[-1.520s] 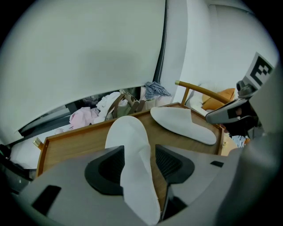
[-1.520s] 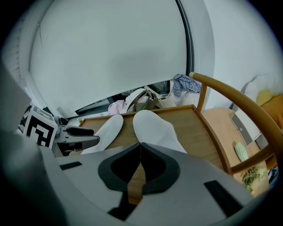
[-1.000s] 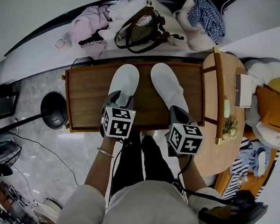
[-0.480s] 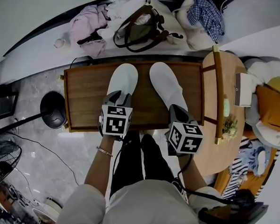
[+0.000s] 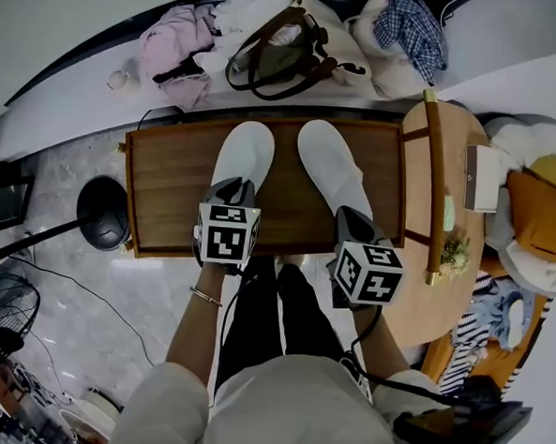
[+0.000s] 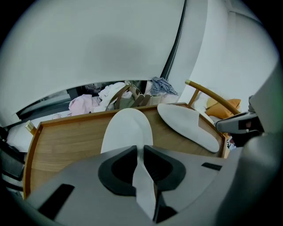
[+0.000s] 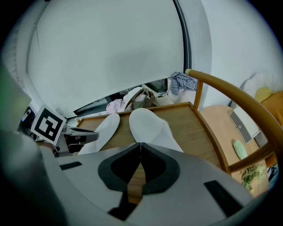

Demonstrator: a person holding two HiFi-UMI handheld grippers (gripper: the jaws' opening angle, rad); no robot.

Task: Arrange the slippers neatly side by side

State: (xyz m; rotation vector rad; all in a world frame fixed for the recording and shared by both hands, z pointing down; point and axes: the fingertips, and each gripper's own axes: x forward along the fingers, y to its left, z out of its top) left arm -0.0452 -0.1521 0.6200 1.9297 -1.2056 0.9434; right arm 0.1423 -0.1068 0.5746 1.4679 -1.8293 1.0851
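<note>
Two white slippers lie toes away from me on a wooden tray (image 5: 168,177). The left slipper (image 5: 245,153) (image 6: 128,130) points straight ahead. The right slipper (image 5: 330,168) (image 7: 150,128) angles with its toe leaning toward the left one. My left gripper (image 5: 235,193) (image 6: 142,152) has just been closing, and a white strip of the left slipper's heel is pinched between its jaws. At the right slipper's heel edge, my right gripper (image 5: 352,216) (image 7: 140,145) has its tips pressed together on the thin edge. Tray wood shows through the gap behind those tips.
The tray has a raised rim all round. A round wooden table (image 5: 417,178) with a curved rail stands to its right. Beyond the tray lie a handbag (image 5: 288,53) and a pink garment (image 5: 175,55). A black lamp base (image 5: 103,213) sits on the floor at left.
The left gripper has rolled a little at the left slipper's heel, and its marker cube now faces squarer to the camera. The right gripper and both slippers stay put.
</note>
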